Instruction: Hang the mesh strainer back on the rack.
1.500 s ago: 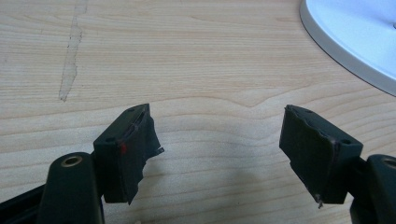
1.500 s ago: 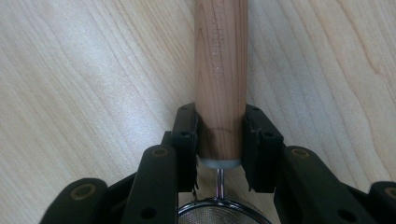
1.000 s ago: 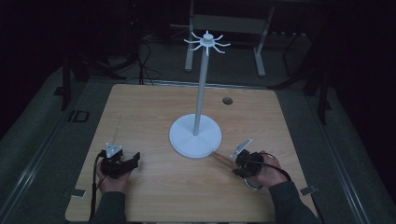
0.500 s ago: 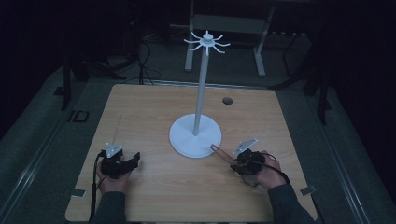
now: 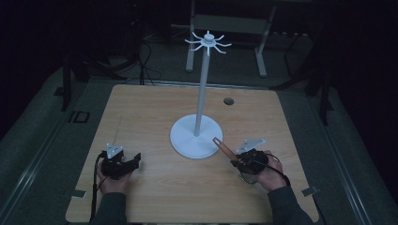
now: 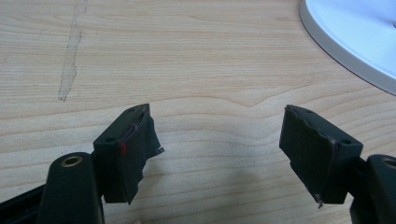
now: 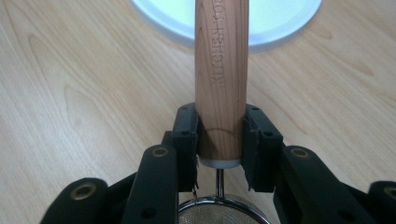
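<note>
Where the bench (image 5: 155,112) meets its near edge, two sleeved forearms come in, each hand holding a tool low over the wood. At the near left, the left tool (image 5: 123,164) sits with its jaws wide apart; in the left gripper view (image 6: 219,149) bare wood grain lies between them, with a pale scuff mark (image 6: 70,56) farther off. Open bench surrounds it on the left and ahead.

At the near right, the right tool (image 5: 234,161) is clamped on a small strainer (image 5: 223,147). Its round wooden handle (image 7: 222,70) is light brown with clear grain and a line of stamped lettering too blurred to read, ending in a pale collar and a thin metal stem. A chrome rim with fine mesh (image 7: 219,210) shows just behind the jaws. The handle points forward and left, its free end reaching over the rim of the white stand's round base (image 5: 185,138).

Beyond, the stand's slim pole (image 5: 202,93) rises from mid-bench to a crown of short radiating hooks (image 5: 208,42). A small dark hole (image 5: 228,101) sits in the wood near the far edge. Past the bench lie dark floor, cables and a metal frame's legs (image 5: 225,42).

Compared with one second earlier, the right tool has swung its handle closer to the base, while the left tool has stayed put.
</note>
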Demonstrator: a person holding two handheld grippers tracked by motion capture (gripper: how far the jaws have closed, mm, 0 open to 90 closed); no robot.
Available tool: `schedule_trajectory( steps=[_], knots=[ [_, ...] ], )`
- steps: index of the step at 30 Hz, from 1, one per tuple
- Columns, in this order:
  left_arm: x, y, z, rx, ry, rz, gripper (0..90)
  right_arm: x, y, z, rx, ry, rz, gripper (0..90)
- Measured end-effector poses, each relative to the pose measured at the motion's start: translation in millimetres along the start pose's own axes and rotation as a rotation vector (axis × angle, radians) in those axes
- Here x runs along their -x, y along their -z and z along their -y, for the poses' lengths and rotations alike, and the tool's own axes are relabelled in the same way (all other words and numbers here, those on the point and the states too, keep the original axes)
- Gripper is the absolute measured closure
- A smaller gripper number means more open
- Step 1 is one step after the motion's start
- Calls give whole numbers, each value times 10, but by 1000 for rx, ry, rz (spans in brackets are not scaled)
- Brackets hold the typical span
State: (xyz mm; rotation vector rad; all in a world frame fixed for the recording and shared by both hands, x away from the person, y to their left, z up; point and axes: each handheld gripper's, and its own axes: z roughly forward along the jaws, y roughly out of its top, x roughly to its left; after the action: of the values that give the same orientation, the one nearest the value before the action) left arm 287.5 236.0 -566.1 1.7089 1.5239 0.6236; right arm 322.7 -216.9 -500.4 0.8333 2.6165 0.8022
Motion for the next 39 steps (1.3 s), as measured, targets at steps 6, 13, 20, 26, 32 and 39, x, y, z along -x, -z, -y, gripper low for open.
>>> schedule_trajectory(
  steps=[6, 13, 20, 26, 32, 39],
  knots=[
    [-1, 0, 0, -1, -1, 0, 262, 1, 11, -8, 44, -15, 30, 691],
    [-1, 0, 0, -1, 0, 1, 262, 10, 41, -27, 112, -45, 63, 691],
    [-1, 0, 0, -1, -1, 1, 262, 33, 88, -43, 182, -75, 77, 691],
    [-1, 1, 0, -1, -1, 2, 262, 45, 107, -60, 219, -98, 89, 691],
    [-1, 0, 0, -1, 0, 2, 261, 53, 139, -105, 268, -124, 114, 691],
    [-1, 0, 0, 0, 1, 2, 261, 39, 151, -169, 289, -121, 117, 691]
  ],
)
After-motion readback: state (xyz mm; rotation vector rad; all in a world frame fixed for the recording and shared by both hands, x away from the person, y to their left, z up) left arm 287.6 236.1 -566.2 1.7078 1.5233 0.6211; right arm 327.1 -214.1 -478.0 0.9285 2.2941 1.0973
